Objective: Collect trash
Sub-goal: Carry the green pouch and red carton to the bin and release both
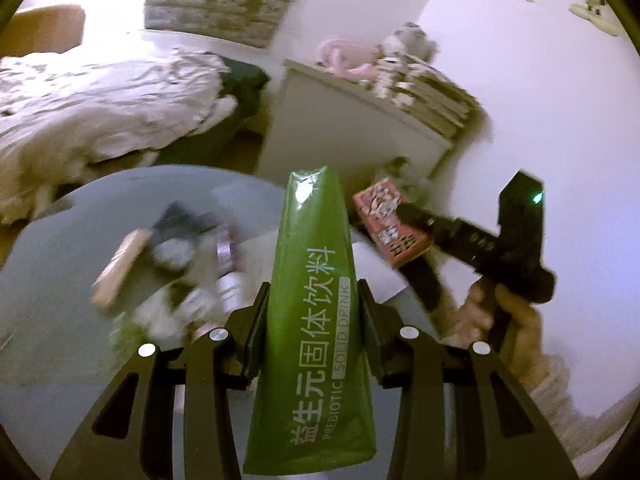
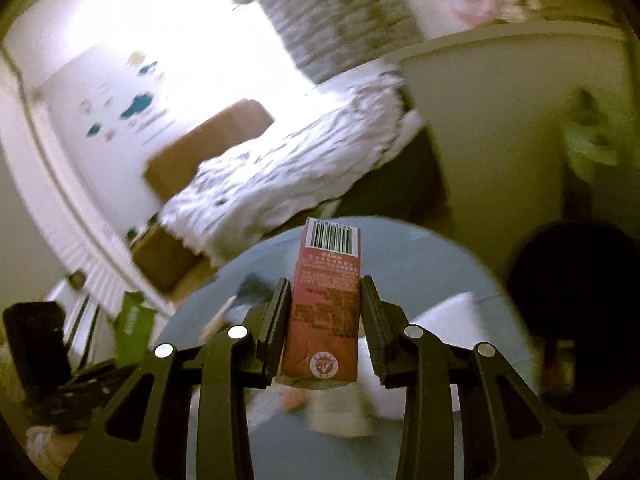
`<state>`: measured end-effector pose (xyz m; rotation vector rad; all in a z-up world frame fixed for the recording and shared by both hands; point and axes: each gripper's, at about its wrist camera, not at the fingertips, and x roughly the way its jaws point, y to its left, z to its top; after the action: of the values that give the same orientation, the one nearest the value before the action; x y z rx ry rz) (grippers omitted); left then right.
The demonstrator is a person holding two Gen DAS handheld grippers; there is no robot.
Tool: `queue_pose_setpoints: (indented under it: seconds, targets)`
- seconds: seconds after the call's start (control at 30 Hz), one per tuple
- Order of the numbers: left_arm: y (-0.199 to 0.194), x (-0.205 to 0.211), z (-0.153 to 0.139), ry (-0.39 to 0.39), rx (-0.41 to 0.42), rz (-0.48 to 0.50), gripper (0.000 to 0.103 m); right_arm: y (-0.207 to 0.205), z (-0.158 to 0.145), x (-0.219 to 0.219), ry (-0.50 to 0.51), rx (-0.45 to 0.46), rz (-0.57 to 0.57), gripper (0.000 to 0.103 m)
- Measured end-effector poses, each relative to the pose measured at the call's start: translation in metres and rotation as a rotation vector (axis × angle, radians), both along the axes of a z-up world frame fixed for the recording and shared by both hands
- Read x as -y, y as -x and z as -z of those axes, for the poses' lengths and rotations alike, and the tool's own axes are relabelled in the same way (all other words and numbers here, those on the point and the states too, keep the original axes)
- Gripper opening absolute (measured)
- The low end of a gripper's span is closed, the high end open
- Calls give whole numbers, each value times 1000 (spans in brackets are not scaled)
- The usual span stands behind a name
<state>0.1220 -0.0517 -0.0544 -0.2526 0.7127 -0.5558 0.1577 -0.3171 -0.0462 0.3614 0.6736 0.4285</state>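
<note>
Both tongs loaded. My left tongs [image 1: 312,312] are clamped on a green prebiotic drink sachet [image 1: 310,304], pads pressing its two long edges, the sachet standing up along the fingers and clear of the round grey desk [image 1: 48,248]. My right tongs [image 2: 326,312] are closed on a small red carton [image 2: 326,300], barcode end pointing away from me, also lifted off the desk; the left view shows the same carton [image 1: 390,222] held out over the desk's far edge. So two pieces are picked up but neither is yet dropped anywhere. Remaining on the desk, as far as the blur allows: a tan flat packet [image 1: 120,268], a dark crumpled wrapper [image 1: 182,222], a purple-and-white wrapper [image 1: 228,268] and some white paper [image 1: 380,272]. A dark round shape [image 2: 576,312] beside the desk in the right view may be the bin; I cannot confirm it. My estimate: early-to-middle, deposit pending, several pieces left.
</note>
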Motion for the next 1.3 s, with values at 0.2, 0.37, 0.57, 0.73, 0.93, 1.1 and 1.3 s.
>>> queue_pose_setpoints:
  seconds: [0.2, 0.37, 0.57, 0.73, 0.93, 1.1, 1.3]
  targets:
    - [-47, 74, -9, 17, 17, 143, 41, -10, 14, 85, -24, -13, 196, 36]
    - [-86, 136, -4, 57, -20, 254, 41, -23, 37, 143, -19, -55, 321, 36]
    - [-123, 206, 16, 45, -81, 344, 41, -37, 67, 183, -34, -105, 403, 36]
    - [-142, 237, 32, 38, -117, 372, 41, -44, 87, 203, -47, -151, 440, 36]
    - [-161, 262, 49, 32, -160, 385, 41, -47, 101, 217, -48, -202, 476, 36]
    - [-168, 277, 64, 28, -204, 392, 41, -47, 111, 222, -57, -247, 497, 36]
    - [-170, 290, 76, 17, -238, 394, 41, -52, 120, 222, -54, -288, 499, 36]
